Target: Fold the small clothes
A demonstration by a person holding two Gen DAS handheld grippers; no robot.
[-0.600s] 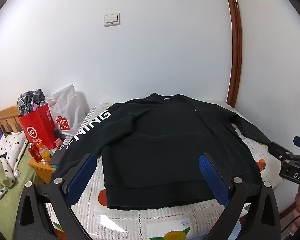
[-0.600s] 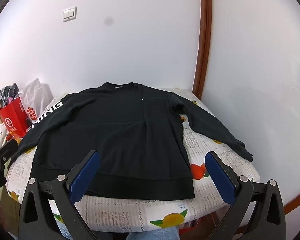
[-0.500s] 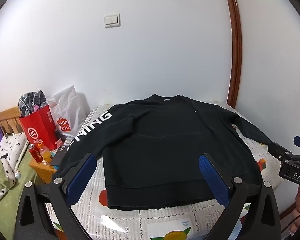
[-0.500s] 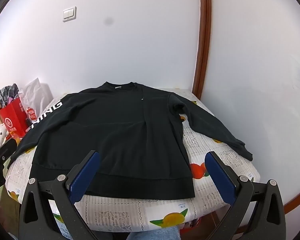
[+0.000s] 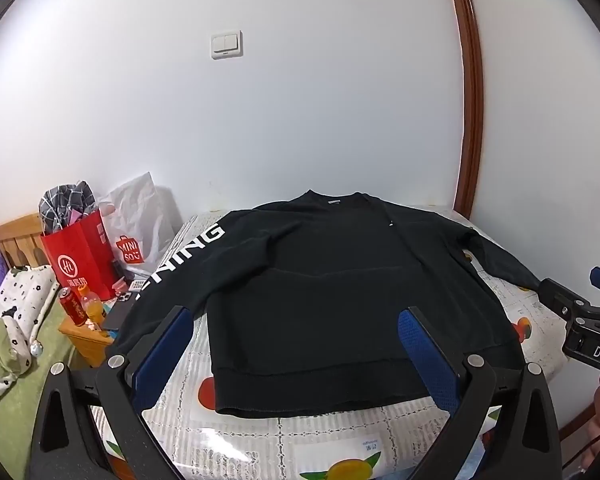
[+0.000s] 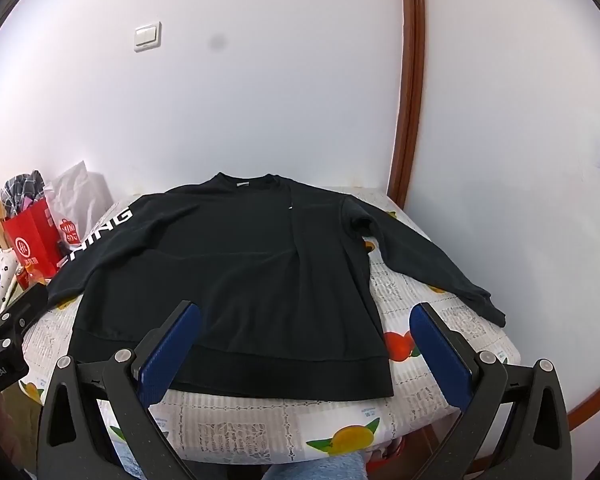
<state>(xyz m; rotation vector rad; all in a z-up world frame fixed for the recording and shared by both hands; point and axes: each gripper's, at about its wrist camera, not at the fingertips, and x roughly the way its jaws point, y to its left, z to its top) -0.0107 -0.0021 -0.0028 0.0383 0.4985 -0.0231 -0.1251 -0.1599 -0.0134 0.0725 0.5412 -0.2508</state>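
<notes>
A black long-sleeved sweatshirt [image 5: 340,296] lies flat and spread out on a table covered with a fruit-print cloth [image 5: 260,440], collar at the far side, hem toward me. Its left sleeve carries white letters [image 5: 184,256]. It also shows in the right wrist view [image 6: 240,280], with the right sleeve [image 6: 428,264] stretched out to the right. My left gripper [image 5: 296,344] is open and empty above the hem. My right gripper [image 6: 306,340] is open and empty above the hem's right part.
A red paper bag [image 5: 80,252] and a white plastic bag [image 5: 140,220] stand left of the table on a wooden stand with cans [image 5: 74,304]. A bed with spotted bedding [image 5: 16,308] lies at the far left. A white wall with a wooden door frame [image 5: 470,120] rises behind.
</notes>
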